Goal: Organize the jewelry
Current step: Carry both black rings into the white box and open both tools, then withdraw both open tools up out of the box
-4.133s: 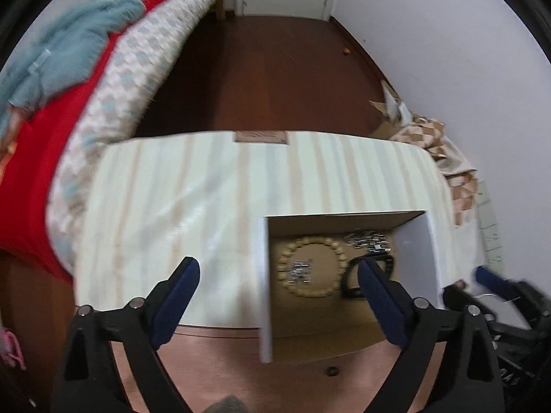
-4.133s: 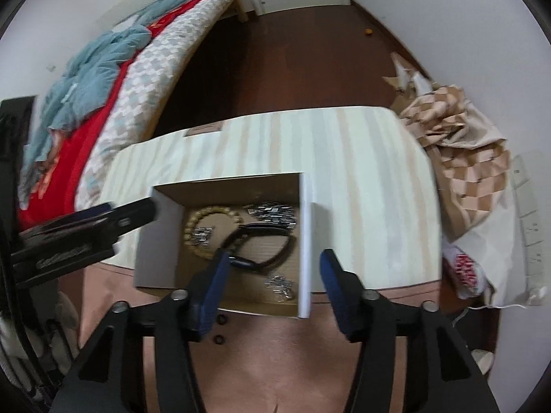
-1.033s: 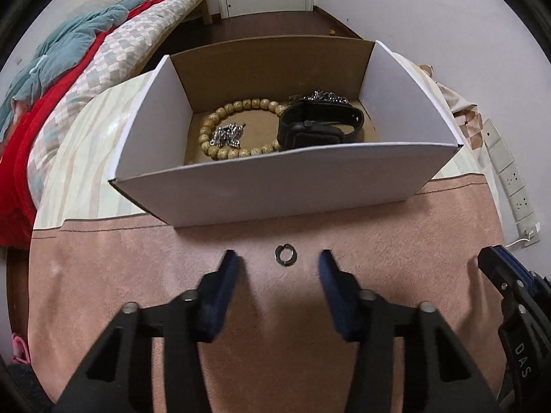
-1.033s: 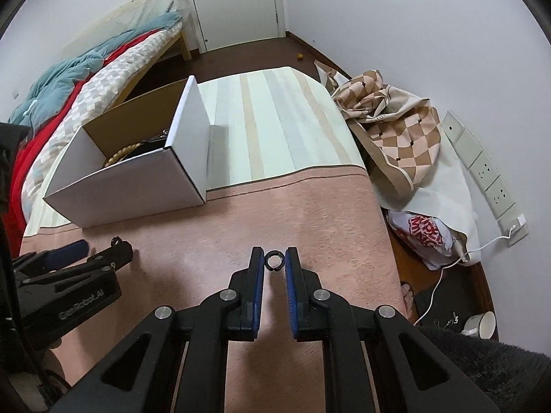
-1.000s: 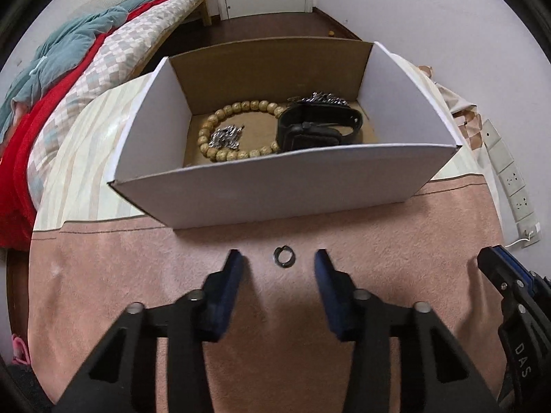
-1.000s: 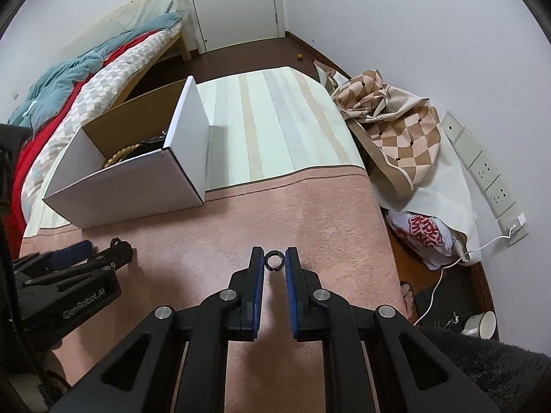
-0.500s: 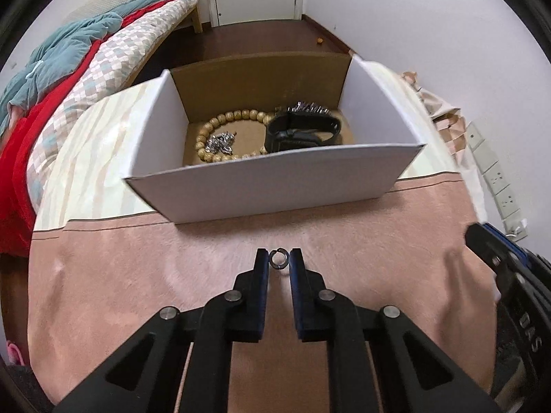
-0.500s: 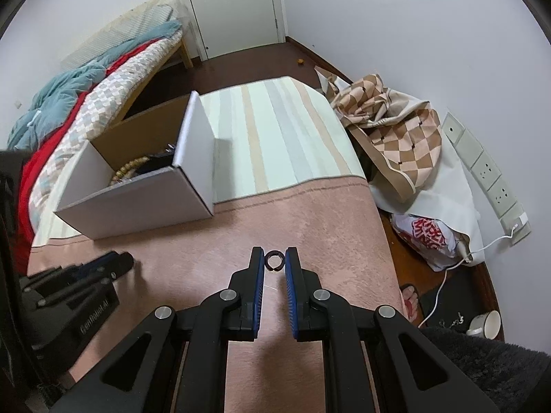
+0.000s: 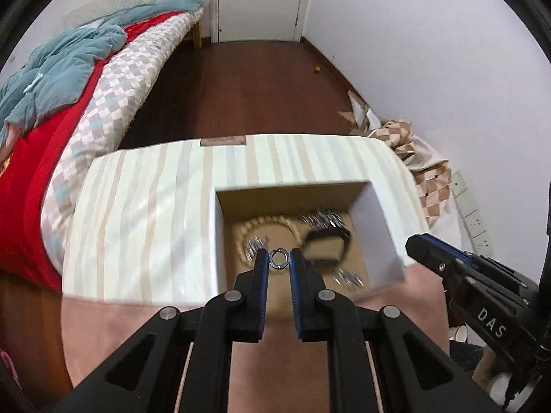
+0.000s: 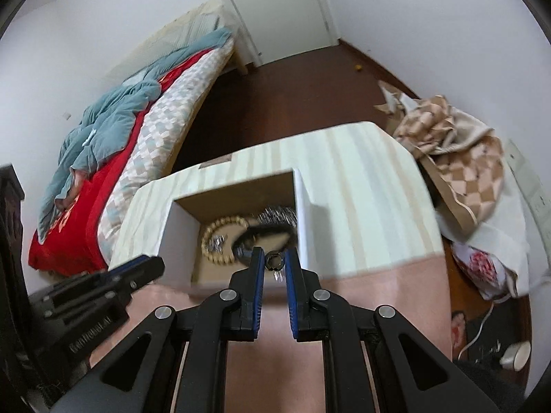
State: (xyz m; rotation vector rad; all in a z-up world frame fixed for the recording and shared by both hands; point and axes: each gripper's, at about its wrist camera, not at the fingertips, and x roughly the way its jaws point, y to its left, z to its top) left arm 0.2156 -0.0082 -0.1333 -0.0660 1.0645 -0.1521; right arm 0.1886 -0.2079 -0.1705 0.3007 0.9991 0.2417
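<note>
My left gripper [image 9: 279, 259] is shut on a small dark ring [image 9: 278, 258] and holds it above the open white box [image 9: 215, 241]. My right gripper [image 10: 274, 261] is shut on a second small dark ring [image 10: 274, 261], above the box's [image 10: 165, 237] near edge. Inside the box lie a tan bead bracelet [image 9: 265, 222], a black watch band [image 9: 327, 241] and silver chain pieces [image 9: 322, 218]. The bracelet [image 10: 220, 237] and the band [image 10: 272, 232] also show in the right wrist view. The right gripper's tip [image 9: 418, 244] shows right of the box in the left view.
The box stands on a striped cloth [image 9: 144, 206] over a pink table cover [image 9: 131, 320]. A bed with a red and teal quilt [image 9: 51, 82] is at the left. A checked cloth heap [image 10: 458, 158] and wall sockets [image 9: 473, 220] are at the right.
The left gripper shut on the ring that lay on the pink cover and lifted it over the box. The right gripper moved its ring from the right side to above the box.
</note>
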